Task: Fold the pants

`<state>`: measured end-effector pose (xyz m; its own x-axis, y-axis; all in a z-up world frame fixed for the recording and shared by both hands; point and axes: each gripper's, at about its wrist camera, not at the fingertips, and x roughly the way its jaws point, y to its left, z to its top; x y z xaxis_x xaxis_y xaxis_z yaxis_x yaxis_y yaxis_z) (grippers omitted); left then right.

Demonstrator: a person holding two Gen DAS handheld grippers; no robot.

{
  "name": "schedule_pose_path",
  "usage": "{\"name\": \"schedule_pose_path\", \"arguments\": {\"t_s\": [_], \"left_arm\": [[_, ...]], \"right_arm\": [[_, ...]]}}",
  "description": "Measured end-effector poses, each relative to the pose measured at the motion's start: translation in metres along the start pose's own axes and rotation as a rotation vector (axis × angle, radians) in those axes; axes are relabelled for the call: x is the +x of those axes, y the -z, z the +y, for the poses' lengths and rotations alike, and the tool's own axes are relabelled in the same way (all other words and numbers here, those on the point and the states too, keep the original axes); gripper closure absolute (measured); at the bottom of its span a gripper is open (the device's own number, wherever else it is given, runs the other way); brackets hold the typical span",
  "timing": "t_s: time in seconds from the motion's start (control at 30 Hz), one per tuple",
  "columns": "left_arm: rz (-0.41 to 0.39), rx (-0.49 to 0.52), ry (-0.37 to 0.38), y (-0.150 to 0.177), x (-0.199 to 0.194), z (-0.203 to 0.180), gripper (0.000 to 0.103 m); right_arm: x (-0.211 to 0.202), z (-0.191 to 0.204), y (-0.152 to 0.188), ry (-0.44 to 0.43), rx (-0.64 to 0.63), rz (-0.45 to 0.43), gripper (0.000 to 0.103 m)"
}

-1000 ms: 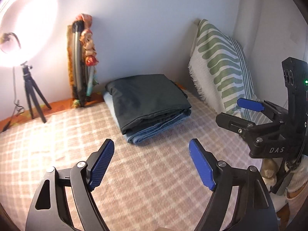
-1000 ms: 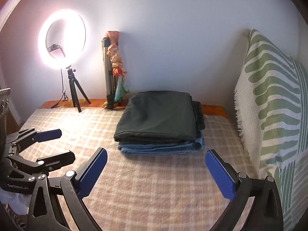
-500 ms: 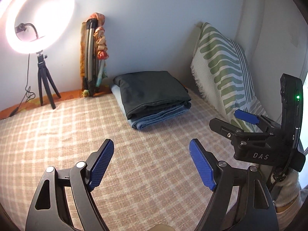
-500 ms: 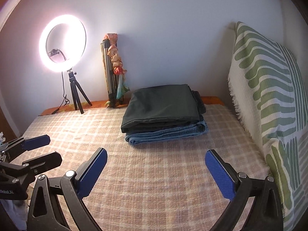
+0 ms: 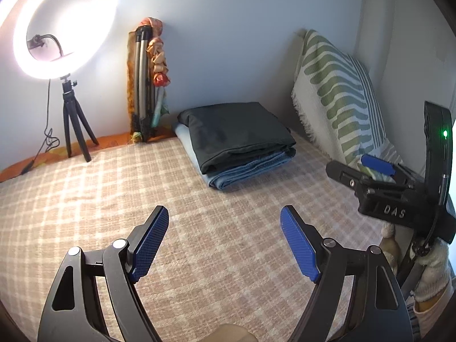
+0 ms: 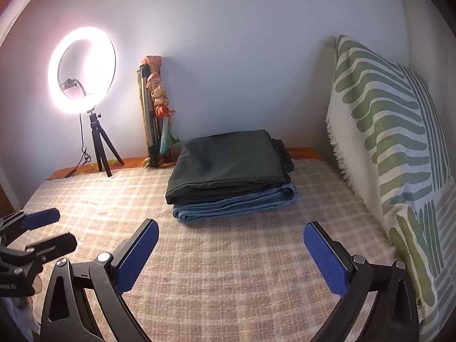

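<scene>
At the far side of the bed (image 6: 228,270), near the wall, the dark pants (image 6: 228,168) are lying folded on top of folded jeans (image 6: 236,203), well ahead of both grippers. The left gripper (image 5: 223,245) and right gripper (image 6: 230,256) are both hovering with fingers (image 5: 151,242) spread apart, holding nothing. The left view is showing a gloved hand (image 5: 433,276) under the right gripper; the right view is showing more of the striped pillow (image 6: 399,148).

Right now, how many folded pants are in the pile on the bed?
2. The dark pants lie on top, and the blue jeans sit underneath, touching the checked bed cover. A thin piece between them could be hidden.
</scene>
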<state>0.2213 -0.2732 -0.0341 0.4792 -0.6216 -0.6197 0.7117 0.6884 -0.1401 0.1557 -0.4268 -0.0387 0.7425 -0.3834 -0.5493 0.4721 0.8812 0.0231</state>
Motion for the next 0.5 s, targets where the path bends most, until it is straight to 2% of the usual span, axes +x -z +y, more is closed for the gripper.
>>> {"name": "schedule_pose_path", "arguments": {"t_s": [0.2,0.33,0.43,0.5], "left_arm": [[0.005,0.035,-0.009,0.0025,-0.0010,-0.0050,0.022],[-0.012,0.019,-0.031,0.0014,-0.0050,-0.0029,0.022],[-0.009,-0.005,-0.063,0.0003,-0.0055,0.0010,0.015],[-0.016,-0.008,-0.073,0.0007,-0.0065,0.0030,0.014]], "right_arm": [[0.0021,0.0018,-0.0001,0.016,-0.008,-0.006,0.000],[0.0009,0.0032,0.0000,0.025,-0.009,-0.014,0.000],[-0.0005,0.0037,-0.0008,0.025,-0.003,-0.020,0.000],[-0.0017,0.0042,-0.0012,0.023,-0.001,-0.024,0.000]]}}
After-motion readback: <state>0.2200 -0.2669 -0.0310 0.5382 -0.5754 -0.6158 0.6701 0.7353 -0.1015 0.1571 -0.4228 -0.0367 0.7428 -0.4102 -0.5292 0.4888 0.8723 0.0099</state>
